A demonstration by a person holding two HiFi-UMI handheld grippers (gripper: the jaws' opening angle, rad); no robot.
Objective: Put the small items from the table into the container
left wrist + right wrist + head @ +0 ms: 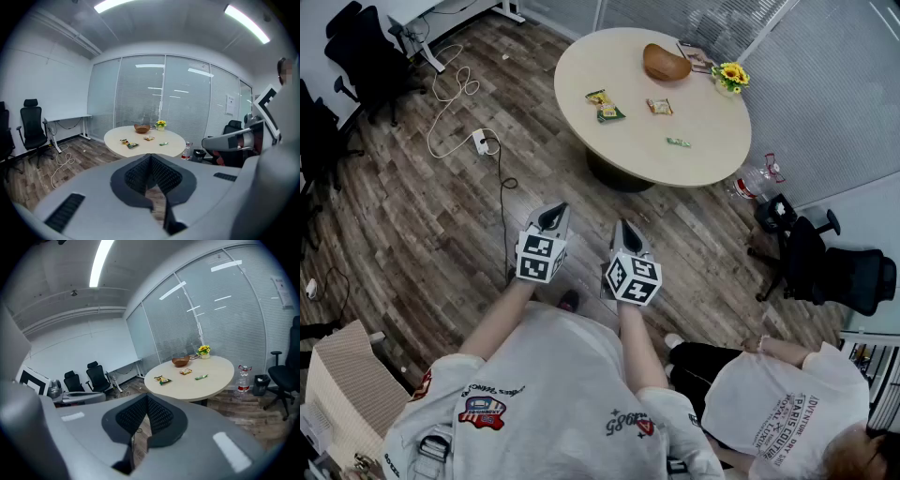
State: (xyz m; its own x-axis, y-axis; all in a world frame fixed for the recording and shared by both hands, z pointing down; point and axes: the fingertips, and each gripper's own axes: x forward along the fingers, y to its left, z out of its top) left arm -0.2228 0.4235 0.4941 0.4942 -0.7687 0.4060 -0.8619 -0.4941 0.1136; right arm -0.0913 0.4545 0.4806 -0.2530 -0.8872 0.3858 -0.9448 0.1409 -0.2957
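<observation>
A round beige table [712, 141] stands well ahead of me. On it lie a green-yellow snack packet [605, 105], a small orange packet [659, 107] and a small green packet [678, 142]. A brown bowl [666, 64] sits at its far side. Both grippers hang over the wooden floor, short of the table and pointing towards it. My left gripper [554, 210] is shut with nothing between its jaws, its tips meeting in the left gripper view [151, 156]. My right gripper [623, 226] is likewise shut and empty [147, 398]. The bowl [181, 361] and packets [162, 379] show far beyond the jaws.
A pot of yellow flowers [731, 77] and a booklet [696, 56] sit by the bowl. A water bottle [753, 180] and a black office chair [834, 267] stand right of the table. A white cable [455, 103] trails on the floor at left. Another person [778, 403] sits at lower right.
</observation>
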